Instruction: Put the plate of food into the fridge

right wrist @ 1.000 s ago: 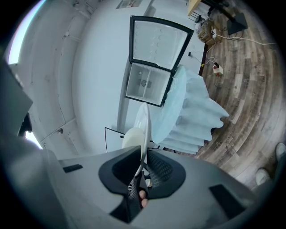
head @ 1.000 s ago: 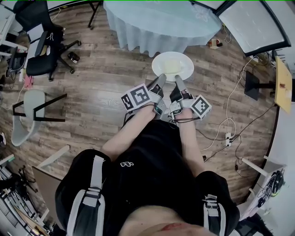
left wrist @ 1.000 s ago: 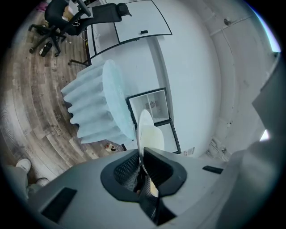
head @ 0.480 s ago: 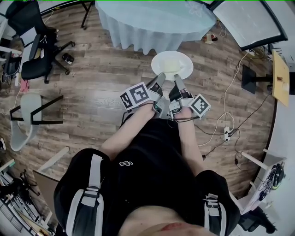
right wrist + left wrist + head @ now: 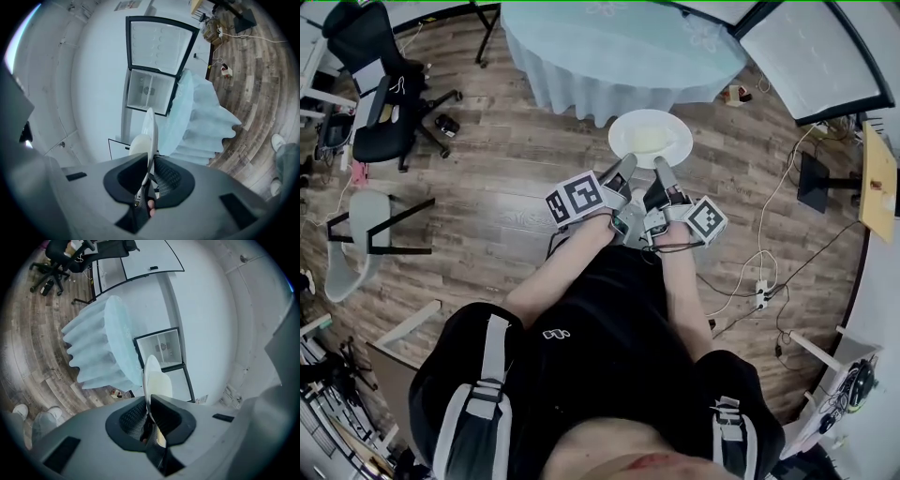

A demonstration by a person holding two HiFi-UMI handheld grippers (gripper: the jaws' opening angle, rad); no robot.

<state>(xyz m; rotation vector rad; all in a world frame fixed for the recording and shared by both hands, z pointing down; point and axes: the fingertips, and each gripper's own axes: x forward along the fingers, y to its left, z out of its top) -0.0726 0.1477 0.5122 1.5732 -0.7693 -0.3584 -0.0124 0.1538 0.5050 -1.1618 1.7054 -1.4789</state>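
Gripping one white plate of food [image 5: 682,141]: your left gripper [image 5: 627,161] and right gripper [image 5: 660,165] each pinch its near rim.

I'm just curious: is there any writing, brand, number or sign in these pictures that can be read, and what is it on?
No text here can be read.
Small white logo on the person's black clothing: too small to read.
Paper sign on the white wall near the fridge: blurred, unreadable.
Black-and-white squares on the left cube and the right cube: patterns, not letters.
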